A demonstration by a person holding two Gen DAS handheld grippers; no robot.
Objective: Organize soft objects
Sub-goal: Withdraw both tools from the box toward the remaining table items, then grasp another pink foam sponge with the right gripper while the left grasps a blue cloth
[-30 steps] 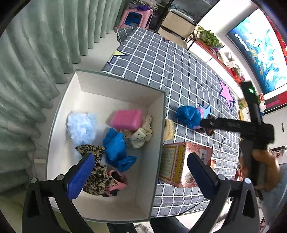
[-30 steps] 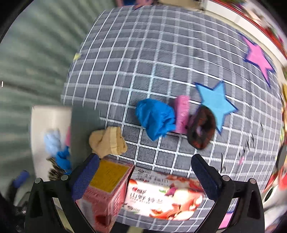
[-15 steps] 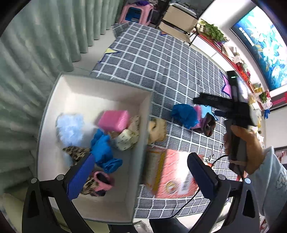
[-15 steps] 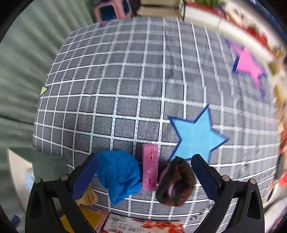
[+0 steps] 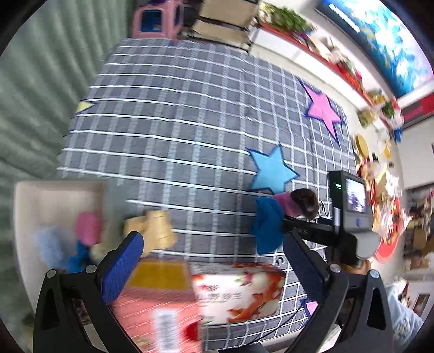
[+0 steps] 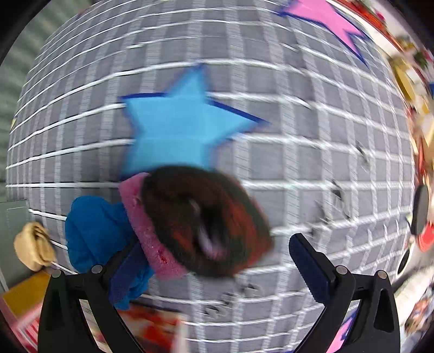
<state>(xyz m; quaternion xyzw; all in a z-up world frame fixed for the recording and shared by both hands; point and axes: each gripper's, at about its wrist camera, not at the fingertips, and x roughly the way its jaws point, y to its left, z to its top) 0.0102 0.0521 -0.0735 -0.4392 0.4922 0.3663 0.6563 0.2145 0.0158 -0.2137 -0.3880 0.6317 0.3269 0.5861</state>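
A dark red-black fuzzy ring (image 6: 206, 220) lies on the checked cloth against a pink sponge (image 6: 152, 244) and a blue cloth (image 6: 95, 230). My right gripper (image 6: 217, 268) is open, its jaws on either side of the ring and close over it. A tan sock (image 6: 34, 245) lies left of them, also in the left wrist view (image 5: 156, 230). My left gripper (image 5: 214, 258) is open and empty above a pink carton (image 5: 195, 296). The white box (image 5: 27, 195) at the left holds several soft items. The right gripper shows in the left wrist view (image 5: 306, 230) at the blue cloth (image 5: 267, 228).
The grey checked cloth (image 5: 190, 122) carries a blue star (image 5: 271, 169) and a pink star (image 5: 322, 108). Green curtains (image 5: 35, 81) hang at the left. A pink stool (image 5: 156, 19) and shelves stand beyond the cloth. Clutter lies at the right edge.
My right gripper has moved down and closer onto the fuzzy ring, which now fills the space between its jaws. My left gripper has swung right, from over the box toward the carton and cloth.
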